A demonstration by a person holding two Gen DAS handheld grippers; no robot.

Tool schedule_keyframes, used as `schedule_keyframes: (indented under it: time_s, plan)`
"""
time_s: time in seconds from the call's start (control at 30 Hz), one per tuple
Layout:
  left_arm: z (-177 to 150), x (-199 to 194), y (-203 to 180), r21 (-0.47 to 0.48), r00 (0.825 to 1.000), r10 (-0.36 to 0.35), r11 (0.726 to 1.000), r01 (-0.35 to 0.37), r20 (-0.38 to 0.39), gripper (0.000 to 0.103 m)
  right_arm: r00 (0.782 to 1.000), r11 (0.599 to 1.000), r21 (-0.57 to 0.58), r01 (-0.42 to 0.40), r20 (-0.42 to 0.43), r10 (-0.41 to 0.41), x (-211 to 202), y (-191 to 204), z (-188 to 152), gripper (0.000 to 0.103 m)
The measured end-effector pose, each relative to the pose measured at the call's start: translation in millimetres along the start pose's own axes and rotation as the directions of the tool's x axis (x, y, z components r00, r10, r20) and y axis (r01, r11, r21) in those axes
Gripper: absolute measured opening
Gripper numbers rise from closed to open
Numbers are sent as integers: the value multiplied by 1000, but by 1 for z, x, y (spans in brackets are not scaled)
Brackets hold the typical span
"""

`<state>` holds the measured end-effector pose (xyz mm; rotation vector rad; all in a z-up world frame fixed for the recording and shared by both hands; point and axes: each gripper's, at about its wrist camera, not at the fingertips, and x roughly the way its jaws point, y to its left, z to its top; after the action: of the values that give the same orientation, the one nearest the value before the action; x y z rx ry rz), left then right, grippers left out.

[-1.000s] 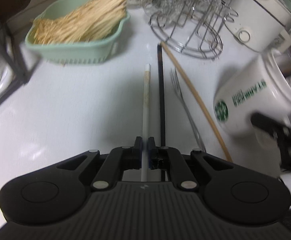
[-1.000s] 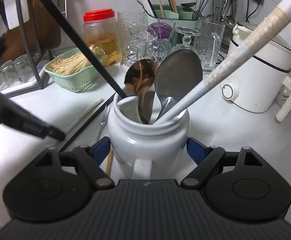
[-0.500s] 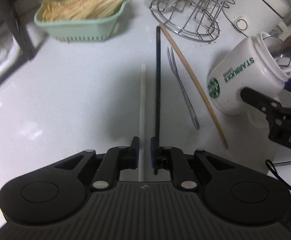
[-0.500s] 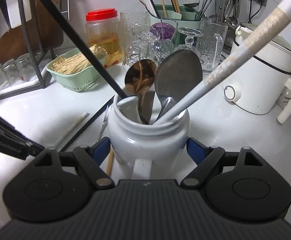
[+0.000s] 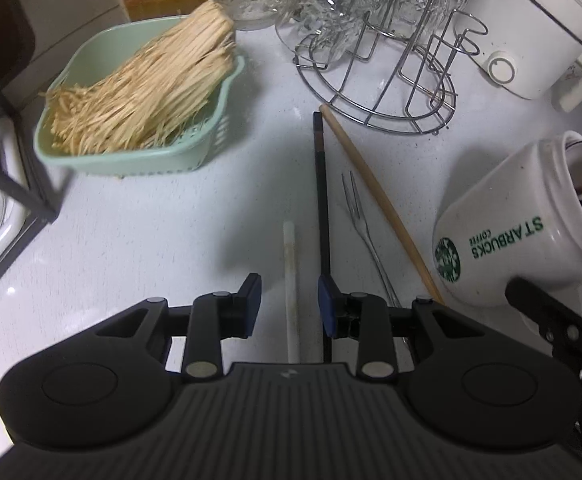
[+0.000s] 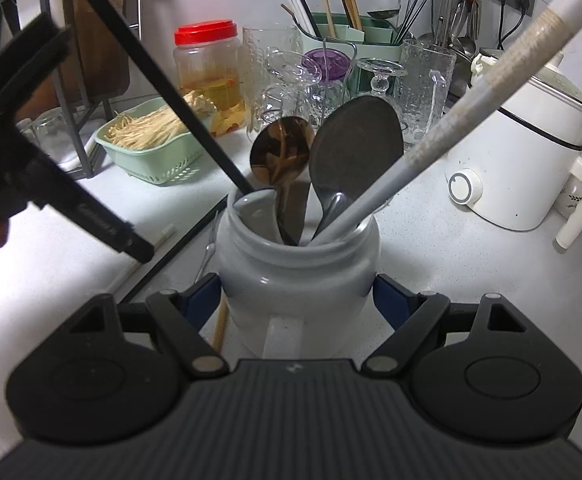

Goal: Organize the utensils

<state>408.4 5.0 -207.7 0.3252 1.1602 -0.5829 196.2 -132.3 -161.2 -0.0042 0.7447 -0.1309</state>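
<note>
We are opening the left hand-held gripper (image 5: pixel 290 305) around the white plastic chopstick (image 5: pixel 291 280) lying untouched on the white table (image 5: pixel 151 240), apparently just short of contact. The right hand-held gripper (image 6: pixel 297 298) is clamping the tilted white ceramic jar (image 6: pixel 297 280); centre the jaws before closing.

White speckled worktop (image 5: pixel 151 240); mint-green basket (image 5: pixel 139 160) of pale straw sticks; white jar (image 5: pixel 503 240) with green lettering; one black chopstick (image 5: pixel 322 208), one tan (image 5: pixel 375 196), one white (image 5: pixel 291 280); red-lidded jar (image 6: pixel 207 64).
</note>
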Motion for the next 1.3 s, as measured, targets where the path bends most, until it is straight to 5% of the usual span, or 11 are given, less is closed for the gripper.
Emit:
schedule_keyframes:
  time_s: [0.57,0.73,0.97,1.3]
  plan:
    - [9,18,-7,0,996,77,997,-77,-40,30,999,999,-32,-37,8,37,8,-3,5,86]
    - [14,22,-11,23,996,70,997,-69,-56,9,999,996,-68,-49,-15,48,12,-2,11,86]
    - [18,23,-10,12,995,75,997,-74,-64,7,997,995,-72,-76,-33,73,15,-6,16,86]
    - [14,-34,4,-39,996,67,997,-64,65,7,994,990,-96,-104,-31,101,18,-8,17,86]
